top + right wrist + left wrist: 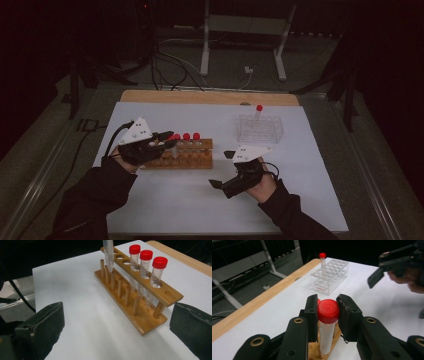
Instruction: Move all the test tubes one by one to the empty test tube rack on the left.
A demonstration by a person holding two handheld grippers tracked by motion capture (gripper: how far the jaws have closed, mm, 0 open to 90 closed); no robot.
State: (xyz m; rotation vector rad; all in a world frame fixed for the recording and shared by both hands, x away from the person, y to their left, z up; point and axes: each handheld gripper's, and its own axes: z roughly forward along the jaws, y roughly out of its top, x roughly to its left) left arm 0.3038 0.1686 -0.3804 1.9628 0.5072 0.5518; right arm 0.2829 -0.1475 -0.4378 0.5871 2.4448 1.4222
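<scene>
1. A lab bench in a dark room: a white table [175, 210] carries a wooden tube rack [140, 302] and a clear plastic rack [260, 129].
2. Red-capped test tubes [146, 262] stand in them; cables [165, 70] trail behind.

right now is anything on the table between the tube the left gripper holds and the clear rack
Nothing visible does. The left gripper is shut on the tube over the wooden rack; bare white sheet lies between it and the clear rack. The right gripper sits nearer the person, off that line.
</scene>
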